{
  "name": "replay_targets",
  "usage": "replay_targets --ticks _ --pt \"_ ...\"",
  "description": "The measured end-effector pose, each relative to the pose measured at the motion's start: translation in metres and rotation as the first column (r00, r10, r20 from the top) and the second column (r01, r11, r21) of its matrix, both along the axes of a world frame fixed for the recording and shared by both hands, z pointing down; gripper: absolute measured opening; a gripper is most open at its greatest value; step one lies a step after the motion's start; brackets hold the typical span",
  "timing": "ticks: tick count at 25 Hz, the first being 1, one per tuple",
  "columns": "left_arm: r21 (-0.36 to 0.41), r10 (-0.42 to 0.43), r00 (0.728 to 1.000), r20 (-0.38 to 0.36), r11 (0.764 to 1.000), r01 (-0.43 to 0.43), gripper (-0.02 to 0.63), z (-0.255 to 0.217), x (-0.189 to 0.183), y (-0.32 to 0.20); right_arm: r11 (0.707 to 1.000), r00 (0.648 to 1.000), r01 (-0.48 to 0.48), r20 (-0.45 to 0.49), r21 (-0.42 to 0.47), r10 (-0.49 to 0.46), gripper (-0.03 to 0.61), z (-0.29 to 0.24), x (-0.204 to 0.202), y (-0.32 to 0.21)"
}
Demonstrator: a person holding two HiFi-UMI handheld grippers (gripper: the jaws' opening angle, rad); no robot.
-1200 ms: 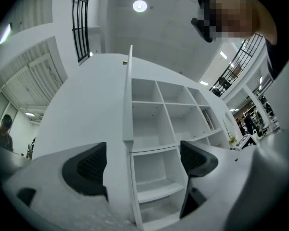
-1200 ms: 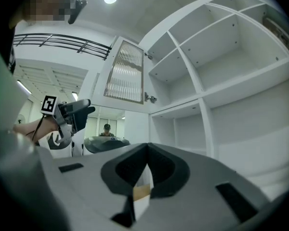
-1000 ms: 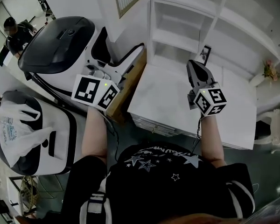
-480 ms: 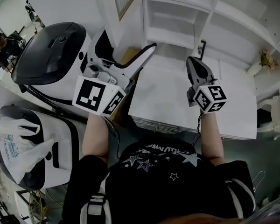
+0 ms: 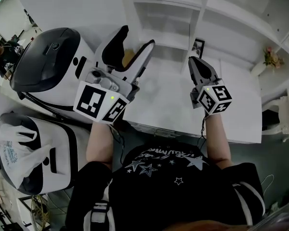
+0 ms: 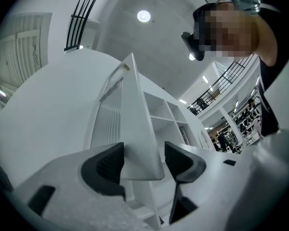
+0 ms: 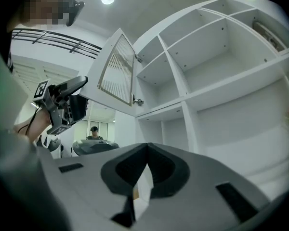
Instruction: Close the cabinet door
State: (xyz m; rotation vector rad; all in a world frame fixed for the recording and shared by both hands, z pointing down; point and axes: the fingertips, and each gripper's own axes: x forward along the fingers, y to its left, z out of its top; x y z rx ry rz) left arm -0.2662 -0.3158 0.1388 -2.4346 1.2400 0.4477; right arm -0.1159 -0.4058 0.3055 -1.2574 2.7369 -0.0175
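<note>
The white open-shelved cabinet (image 5: 183, 13) is standing above a white counter (image 5: 173, 105), and its louvred cabinet door (image 7: 116, 73) is hanging wide open, swung out to the left of the shelves with its hinged side against the cabinet frame. The door is standing upright with its long axis vertical, and its free lower corner (image 6: 135, 129) is pointing toward the person.

The left gripper (image 5: 137, 36) is reaching up at that corner and is by far the nearer of the two. Its fingers (image 6: 108, 163) are closing with the door's bottom edge between them. The left pad is lying against or just beside the louvred face, while a gap shows at the right pad, so the grip does not look made yet.

The right gripper (image 5: 192, 60) is hovering over the counter well to the right of the door, its fingers (image 7: 156, 170) pressed together on nothing.

Closing will likely mean carrying the free edge rightward in an arc toward the shelf fronts. That arc looks open above the counter, though the right gripper may be sitting near its path. A bulky white-and-black machine (image 5: 48, 57) is crowding the space to the left.
</note>
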Motion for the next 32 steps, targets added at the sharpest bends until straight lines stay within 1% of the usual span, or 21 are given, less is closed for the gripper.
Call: replay_targets --ticks 1,7,11,18,22,26,27,30,32 --pt "0.003 -0.003 1.0 -0.002 1.0 0.003 0.247 0.0 0.006 -0.004 1.0 1.0 0.0 0.003 -0.004 0.0 0.006 0.001 0.005 -0.002" --pt "0.033 -0.007 1.0 0.019 0.999 0.007 0.256 0.0 0.046 -0.024 1.0 1.0 -0.008 0.003 -0.025 0.008 0.006 0.01 0.033 -0.009" --pt "0.029 0.007 0.998 0.057 1.0 -0.008 0.238 0.002 0.072 -0.042 0.999 1.0 -0.026 0.004 -0.031 0.027 0.006 0.015 0.052 -0.015" --pt "0.036 -0.059 0.991 0.12 0.998 0.055 0.232 0.002 0.118 -0.096 0.997 0.998 -0.062 0.011 -0.037 0.062 0.006 0.019 0.084 -0.028" --pt "0.019 -0.084 0.988 0.128 0.996 0.083 0.224 0.003 0.132 -0.119 0.995 0.996 -0.09 0.016 -0.042 0.09 0.006 0.02 0.107 -0.038" --pt "-0.021 -0.102 0.985 0.14 0.994 0.106 0.208 0.001 0.139 -0.138 0.993 0.993 -0.113 0.028 -0.044 0.114 0.006 0.02 0.127 -0.049" --pt "-0.036 -0.104 0.985 0.135 0.993 0.11 0.2 0.001 0.139 -0.144 0.992 0.993 -0.116 0.032 -0.046 0.117 0.005 0.02 0.13 -0.051" --pt "-0.071 -0.099 0.991 0.091 0.992 0.106 0.084 -0.003 0.131 -0.158 0.992 0.992 -0.116 0.038 -0.053 0.118 0.006 0.024 0.135 -0.058" --pt "-0.055 -0.11 0.989 0.095 0.992 0.116 0.058 -0.004 0.129 -0.164 0.992 0.993 -0.11 0.037 -0.057 0.112 0.006 0.027 0.137 -0.063"
